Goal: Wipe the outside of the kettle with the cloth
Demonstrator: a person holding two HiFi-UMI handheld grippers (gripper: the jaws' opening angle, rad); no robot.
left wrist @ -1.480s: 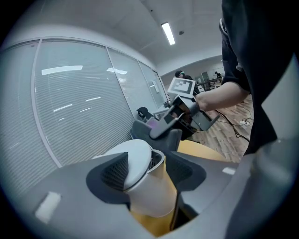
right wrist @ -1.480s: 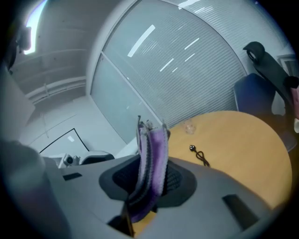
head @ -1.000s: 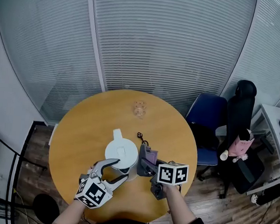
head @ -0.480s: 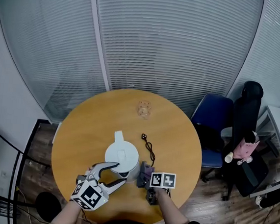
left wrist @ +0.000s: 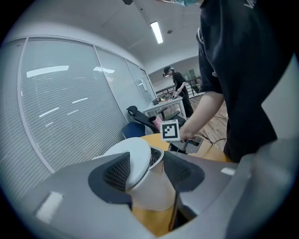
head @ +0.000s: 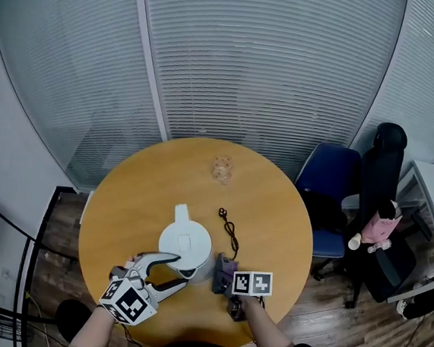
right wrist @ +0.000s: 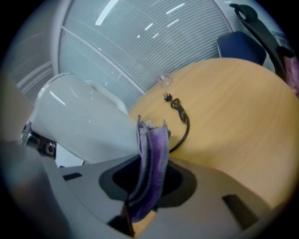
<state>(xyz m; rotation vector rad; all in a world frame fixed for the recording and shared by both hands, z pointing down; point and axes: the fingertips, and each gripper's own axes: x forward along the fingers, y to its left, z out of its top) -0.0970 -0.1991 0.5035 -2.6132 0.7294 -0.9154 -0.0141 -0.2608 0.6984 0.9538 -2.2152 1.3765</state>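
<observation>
The left gripper (left wrist: 145,172) had its jaws wide apart, one on each side of the round white plastic kettle (head: 185,244), and they had just been closing in a little. The kettle stood on the round wooden table (head: 139,192). The right gripper (right wrist: 148,181) pinched the soft purple cloth (right wrist: 152,154) tight, just beside the kettle's side.
</observation>
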